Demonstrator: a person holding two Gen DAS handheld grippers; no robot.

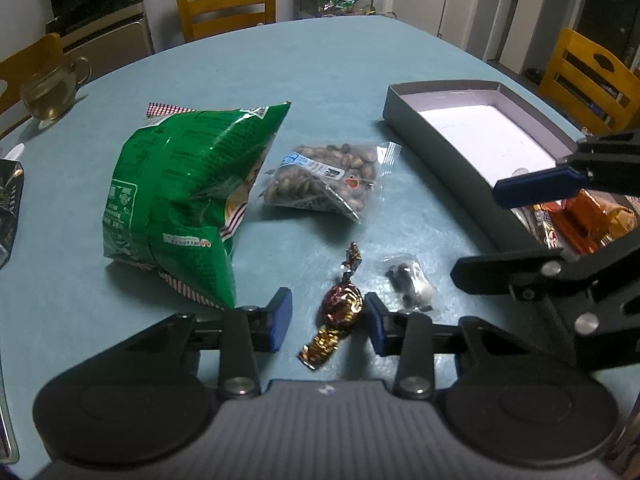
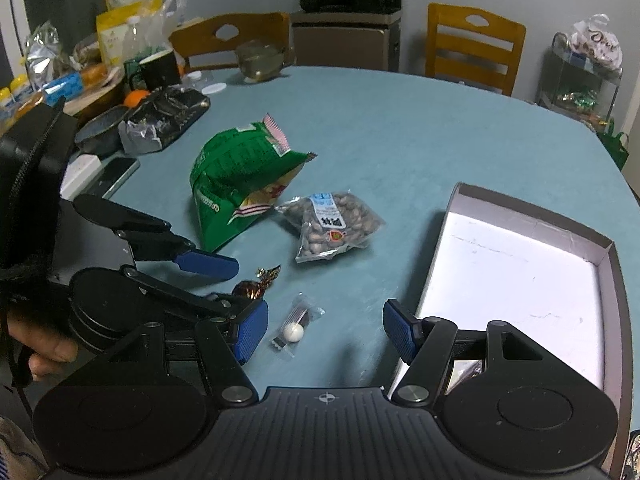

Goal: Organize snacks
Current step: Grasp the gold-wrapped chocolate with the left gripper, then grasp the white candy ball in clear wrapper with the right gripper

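Note:
A wrapped red-and-gold candy (image 1: pixel 340 308) lies on the blue table between the fingers of my left gripper (image 1: pixel 328 322), which is open: the right pad is at the wrapper, the left pad stands apart. From the right wrist the same candy (image 2: pixel 250 286) shows beside the left gripper (image 2: pixel 244 286). My right gripper (image 2: pixel 326 332) is open over a small clear packet (image 2: pixel 294 330) with a white ball in it, and nothing is gripped. The green chip bag (image 1: pixel 180 192) and a bag of nuts (image 1: pixel 328 176) lie further off. A grey box (image 1: pixel 440 88) holds several wrapped snacks (image 1: pixel 580 220) at its near end.
A glass cup (image 1: pixel 52 92) stands at the far left. Bags, a black mug (image 2: pixel 160 68), a black foil pack (image 2: pixel 168 116) and a phone (image 2: pixel 116 176) crowd the table's left side. Wooden chairs (image 1: pixel 224 0) ring the table. A hand (image 2: pixel 44 352) holds the left gripper.

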